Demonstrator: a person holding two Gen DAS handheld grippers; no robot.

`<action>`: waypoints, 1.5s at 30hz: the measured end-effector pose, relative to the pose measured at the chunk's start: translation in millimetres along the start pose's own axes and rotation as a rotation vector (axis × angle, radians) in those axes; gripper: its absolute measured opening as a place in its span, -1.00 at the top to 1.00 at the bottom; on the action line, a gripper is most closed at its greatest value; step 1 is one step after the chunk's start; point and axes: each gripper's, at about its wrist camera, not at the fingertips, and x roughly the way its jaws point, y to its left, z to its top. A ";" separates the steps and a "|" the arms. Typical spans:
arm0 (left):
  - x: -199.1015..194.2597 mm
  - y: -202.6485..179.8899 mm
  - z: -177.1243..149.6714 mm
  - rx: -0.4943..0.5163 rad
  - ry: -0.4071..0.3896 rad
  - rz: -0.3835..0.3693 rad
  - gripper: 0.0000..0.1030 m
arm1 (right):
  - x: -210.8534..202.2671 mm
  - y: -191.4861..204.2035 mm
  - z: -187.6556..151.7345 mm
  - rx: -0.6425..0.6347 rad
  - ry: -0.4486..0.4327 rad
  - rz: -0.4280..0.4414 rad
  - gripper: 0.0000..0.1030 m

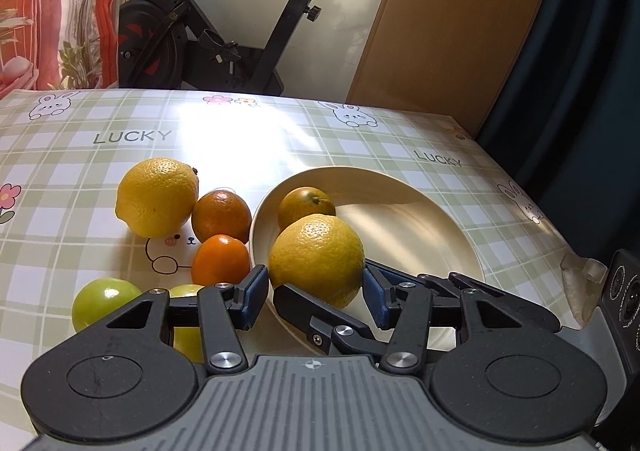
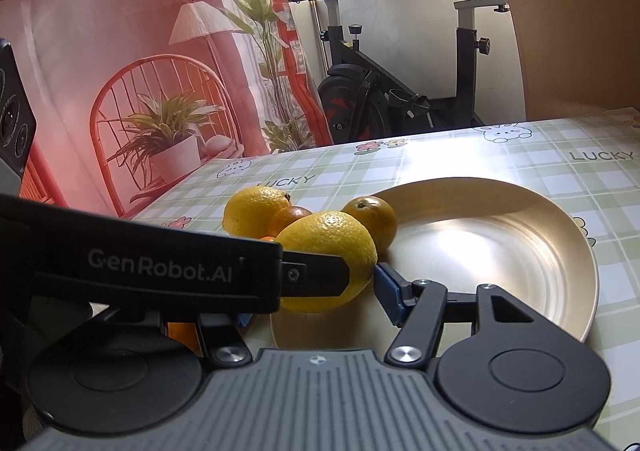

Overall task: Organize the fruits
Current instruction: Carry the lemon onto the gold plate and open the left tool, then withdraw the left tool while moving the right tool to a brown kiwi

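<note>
A big yellow lemon (image 1: 316, 251) hangs or rests at the near-left rim of the cream plate (image 1: 420, 235); I cannot tell which. My left gripper (image 1: 314, 287) is shut on it, a blue pad against each side. My right gripper (image 2: 316, 303) stands open around the same lemon (image 2: 326, 247), its left pad mostly hidden behind the left gripper's finger (image 2: 316, 275). One small orange (image 1: 306, 205) lies in the plate. On the cloth to the left are a second lemon (image 1: 158, 197), two oranges (image 1: 221, 215) (image 1: 220, 259) and two green fruits (image 1: 106, 303), one partly hidden.
The right gripper's black fingers (image 1: 316, 315) cross low in front of the lemon in the left wrist view. The table's right edge (image 1: 560, 219) runs close to the plate. An exercise bike (image 1: 224, 31) and a wooden board (image 1: 440, 31) stand beyond the far edge.
</note>
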 end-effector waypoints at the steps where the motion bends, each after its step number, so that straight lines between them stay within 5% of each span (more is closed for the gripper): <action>1: 1.0 0.2 0.8 0.000 0.000 0.002 -0.05 | 1.1 -0.5 0.3 0.002 0.001 -0.002 -0.21; 27: -48.0 13.4 -3.9 -0.057 -0.100 0.023 -0.05 | -15.3 1.0 -5.1 -0.004 -0.063 0.010 -0.26; 45: -96.1 54.9 -36.1 -0.130 -0.117 0.082 -0.05 | -34.6 19.4 -15.2 -0.072 -0.099 -0.093 -0.26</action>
